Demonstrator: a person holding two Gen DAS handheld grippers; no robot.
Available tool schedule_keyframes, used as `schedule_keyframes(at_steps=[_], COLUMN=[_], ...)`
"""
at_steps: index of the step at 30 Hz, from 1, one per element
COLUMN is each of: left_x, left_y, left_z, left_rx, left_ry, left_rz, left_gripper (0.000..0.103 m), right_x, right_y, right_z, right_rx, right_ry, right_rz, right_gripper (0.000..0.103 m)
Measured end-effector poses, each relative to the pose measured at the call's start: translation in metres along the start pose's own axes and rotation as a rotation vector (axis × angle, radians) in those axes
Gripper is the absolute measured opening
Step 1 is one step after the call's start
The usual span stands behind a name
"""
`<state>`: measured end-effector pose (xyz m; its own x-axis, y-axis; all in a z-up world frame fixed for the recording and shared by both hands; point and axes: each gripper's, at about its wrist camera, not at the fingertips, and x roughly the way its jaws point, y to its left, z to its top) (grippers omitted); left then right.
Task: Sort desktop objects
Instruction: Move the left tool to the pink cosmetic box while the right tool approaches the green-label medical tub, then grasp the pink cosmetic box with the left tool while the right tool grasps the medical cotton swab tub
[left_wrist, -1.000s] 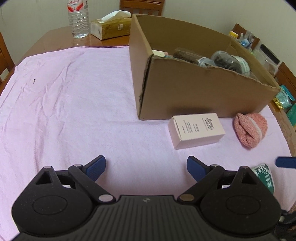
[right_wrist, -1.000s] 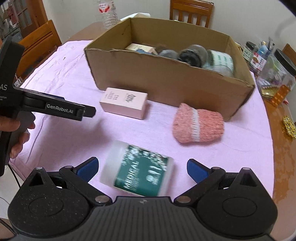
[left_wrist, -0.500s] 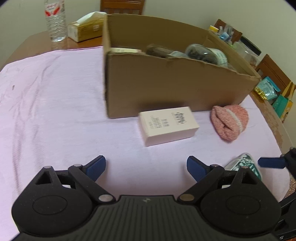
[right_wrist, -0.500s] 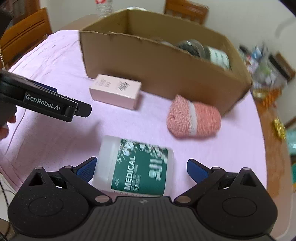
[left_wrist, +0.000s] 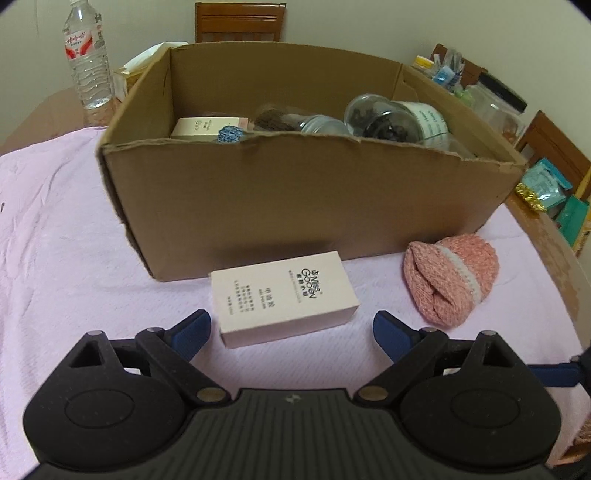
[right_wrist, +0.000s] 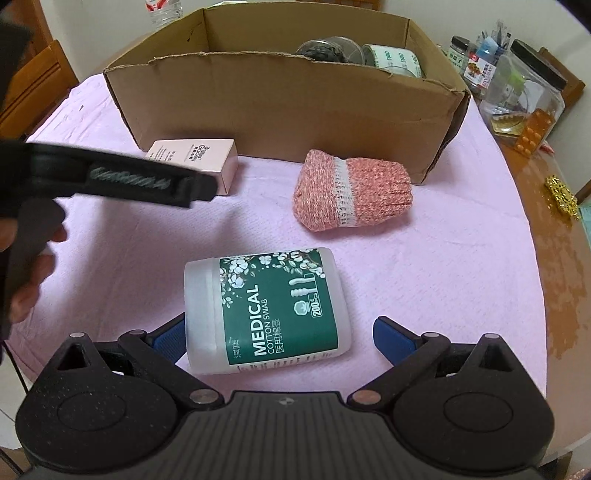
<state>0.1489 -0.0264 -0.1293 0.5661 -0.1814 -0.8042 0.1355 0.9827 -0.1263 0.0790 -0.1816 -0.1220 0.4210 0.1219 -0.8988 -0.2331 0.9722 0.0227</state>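
Round wooden table (right_wrist: 554, 258) w/ pink terry cloth (left_wrist: 74, 258) over most of it. Big open brown cardboard box (left_wrist: 295, 206) sits mid-cloth, w/ jars and a small carton inside. Just in front of the box: pale pink rectangular carton (left_wrist: 284, 299) lying flat, dark print on top; beside it a folded pink-and-white knit hat (right_wrist: 351, 192). Nearer, a frosted white plastic tub of cotton swabs (right_wrist: 266, 310), green floral label, lies on its side. Left gripper (left_wrist: 291, 328) spread wide, carton's near end between its blue pads, not touching. Right gripper (right_wrist: 279, 336) also spread, straddling the tub w/o pinching it.
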Motion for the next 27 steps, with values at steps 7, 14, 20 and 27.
schedule_keyframes(at_steps=[7,14,20,27], left_x=[0.015,0.016,0.012,0.006], left_y=[-0.006,0.001,0.009,0.021], left_z=[0.003,0.005,0.002,-0.001], left_rx=[-0.003,-0.010,0.021,0.054], left_ry=[-0.017,-0.034,-0.061,-0.051], left_rz=[0.046,0.067,0.033,0.009], left_gripper=[0.096,0.095,0.087,0.086], right_x=[0.007,0.016,0.018,0.018], right_y=[-0.002,-0.003,0.002,0.006], right_z=[0.001,0.000,0.002,0.003], right_rx=[-0.036,-0.051,-0.085,-0.092], right_ry=[0.026,0.062,0.071,0.073], right_rz=[0.025,0.044,0.038,0.029], right_gripper=[0.103,0.103,0.103,0.103])
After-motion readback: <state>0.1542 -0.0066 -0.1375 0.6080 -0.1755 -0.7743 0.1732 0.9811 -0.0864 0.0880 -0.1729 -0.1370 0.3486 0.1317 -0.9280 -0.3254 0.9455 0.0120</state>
